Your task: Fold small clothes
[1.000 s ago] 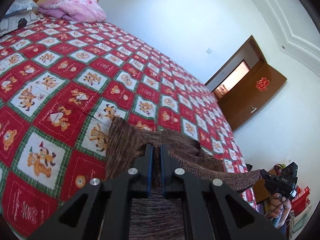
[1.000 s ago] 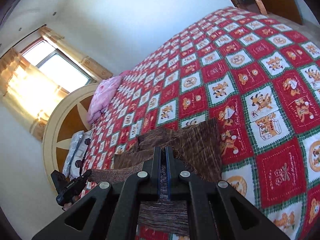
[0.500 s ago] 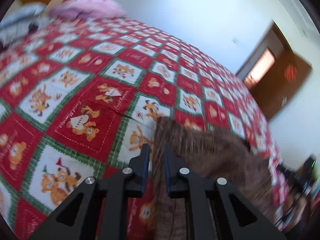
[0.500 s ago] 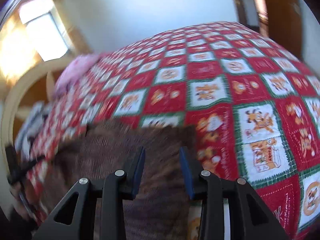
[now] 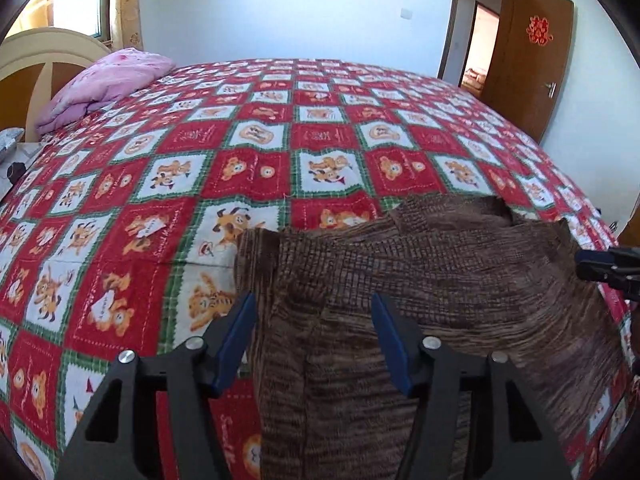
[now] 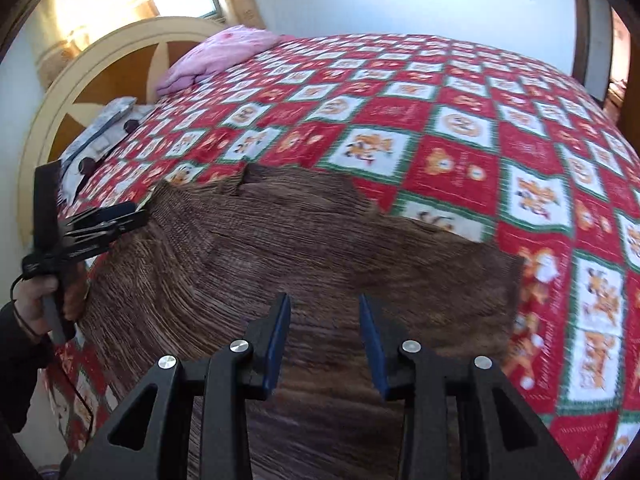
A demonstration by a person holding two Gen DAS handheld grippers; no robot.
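- One brown knitted garment [image 5: 420,280] is lying spread on the near part of the bed, its far edge wavy and its near part running down under both grippers.
- The left gripper [image 5: 314,340] is hanging over the garment's left edge; its jaws are opening, with a ridge of the brown cloth lying between the two blue pads [image 5: 236,340] but not pinched by them.
- The right gripper [image 6: 324,340] is hovering over the garment's near right part, its two blue-lined fingers [image 6: 276,344] standing partly apart with cloth beneath the gap and nothing clamped.
- In the right wrist view, one hand [image 6: 34,300] in a dark sleeve is holding the left gripper's handle at the garment's far left.
- One red, white and green checked quilt [image 5: 256,168] with bear pictures is covering the bed.
- One pink folded blanket [image 5: 104,84] is sitting near the one cream and wood headboard [image 6: 104,76].
- One brown door [image 5: 524,60] is standing open, carrying one red ornament [image 5: 540,30].
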